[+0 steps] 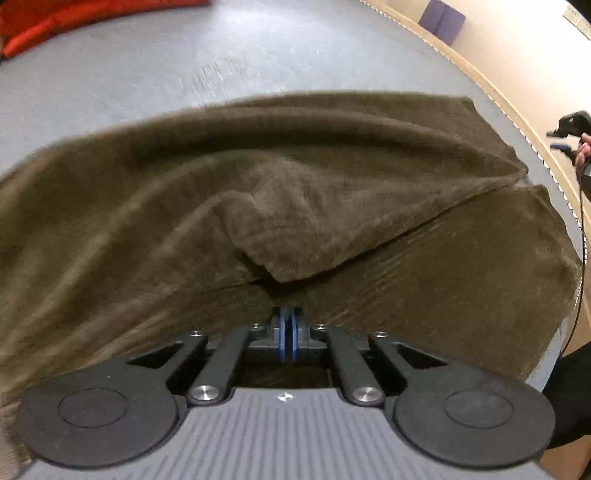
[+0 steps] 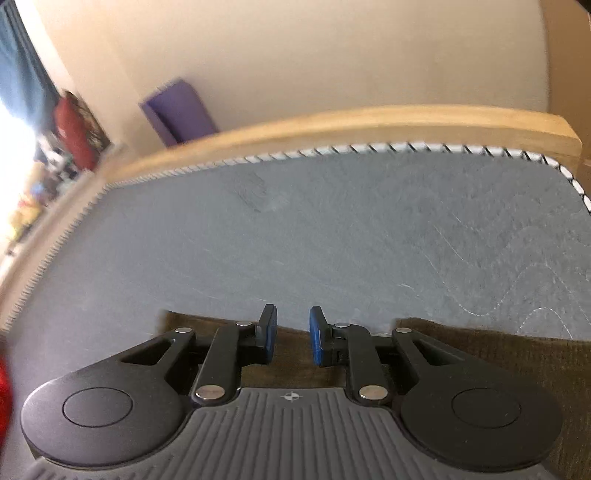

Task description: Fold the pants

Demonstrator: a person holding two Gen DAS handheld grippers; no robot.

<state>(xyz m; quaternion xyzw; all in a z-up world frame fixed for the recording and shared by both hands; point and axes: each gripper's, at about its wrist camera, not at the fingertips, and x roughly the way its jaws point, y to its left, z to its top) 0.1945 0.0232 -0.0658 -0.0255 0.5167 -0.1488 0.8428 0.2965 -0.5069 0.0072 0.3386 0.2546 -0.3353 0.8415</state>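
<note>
Dark olive-brown pants (image 1: 295, 206) lie spread across a grey mat, with one layer folded over another and a crease running diagonally. My left gripper (image 1: 288, 325) is shut, its blue pads pinching the near edge of the pants. My right gripper (image 2: 293, 332) is open and empty, hovering just above an edge of the pants (image 2: 498, 354) that shows under and beside it. It also shows in the left wrist view (image 1: 569, 136) at the far right, held in a hand off the pants.
The grey mat (image 2: 332, 229) has a wooden border rail (image 2: 332, 122) with white stitching. A red cushion (image 1: 55, 22) lies at the mat's far left. A purple pad (image 2: 177, 110) leans on the wall. A cable (image 1: 581, 258) hangs at the right.
</note>
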